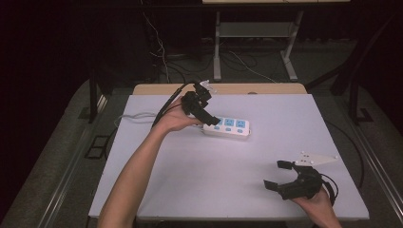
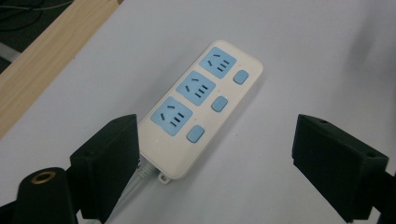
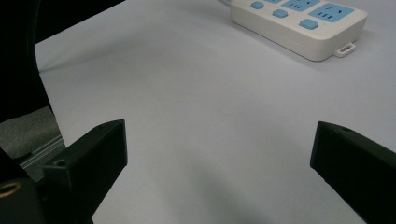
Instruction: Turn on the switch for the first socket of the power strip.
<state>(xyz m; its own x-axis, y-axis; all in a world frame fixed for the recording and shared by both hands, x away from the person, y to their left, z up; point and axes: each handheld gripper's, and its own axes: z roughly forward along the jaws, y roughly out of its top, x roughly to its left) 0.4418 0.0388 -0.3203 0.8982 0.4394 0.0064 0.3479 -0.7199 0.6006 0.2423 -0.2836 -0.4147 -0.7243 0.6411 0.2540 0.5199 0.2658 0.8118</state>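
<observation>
A white power strip with three blue sockets and three blue switches lies flat on the pale table, behind its middle. My left gripper hovers over the strip's left, cabled end, pointing down at it, open. In the left gripper view the strip runs away from the gripper; its near end lies between the jaws, close by the left one, and the right jaw stands well clear. My right gripper rests open near the table's front right with nothing in it. The strip lies far ahead of it.
The strip's pale cable trails off the table's left side. A wooden strip borders the far edge. Beyond it stand a metal table frame and loose cables on the dark floor.
</observation>
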